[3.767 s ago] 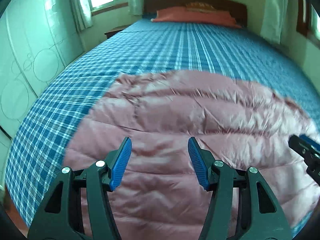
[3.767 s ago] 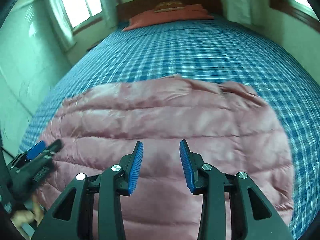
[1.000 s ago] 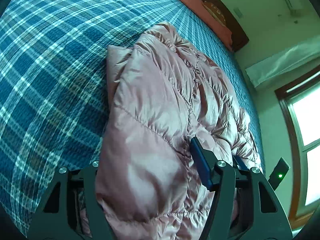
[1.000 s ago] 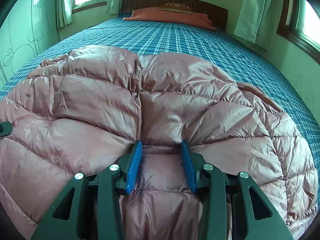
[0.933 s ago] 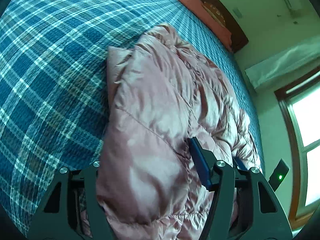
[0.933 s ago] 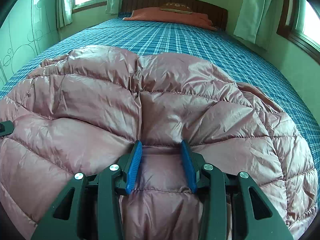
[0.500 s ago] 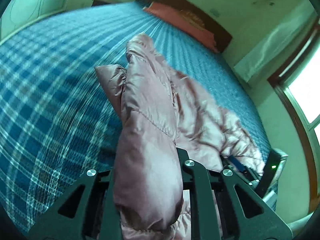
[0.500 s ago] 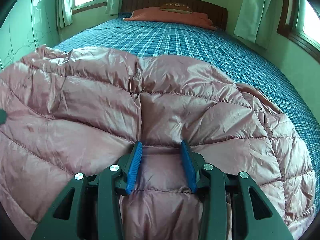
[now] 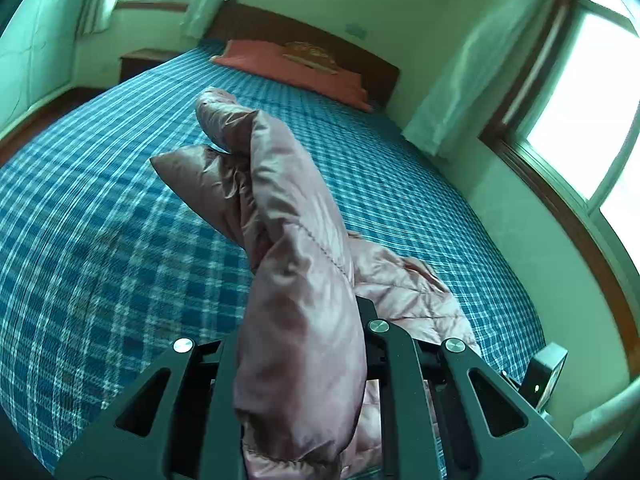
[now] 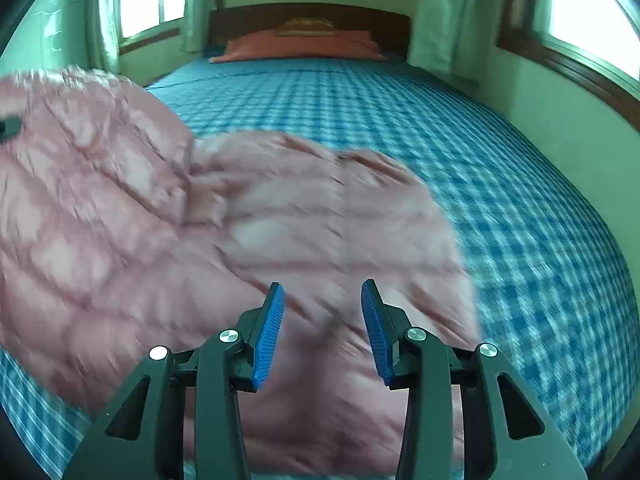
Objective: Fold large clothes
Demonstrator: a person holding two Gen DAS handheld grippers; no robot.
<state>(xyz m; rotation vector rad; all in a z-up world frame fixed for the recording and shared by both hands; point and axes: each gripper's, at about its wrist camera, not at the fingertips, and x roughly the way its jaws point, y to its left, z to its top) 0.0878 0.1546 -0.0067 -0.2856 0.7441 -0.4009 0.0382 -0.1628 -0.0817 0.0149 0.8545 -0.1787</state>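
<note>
My left tool (image 9: 300, 344) is clenched on the pink jacket (image 9: 292, 240), lifted above the bed (image 9: 100, 220); my right tool (image 10: 322, 328) is released, gripping nothing.

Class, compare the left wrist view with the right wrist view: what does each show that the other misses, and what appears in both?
Left only: the left tool clamped on a raised fold of the pink jacket, and a nightstand.
Right only: the right tool, jaws apart, pads bare, above the jacket.
Both: the jacket, the blue checked bed, the orange pillow, the headboard.
</note>
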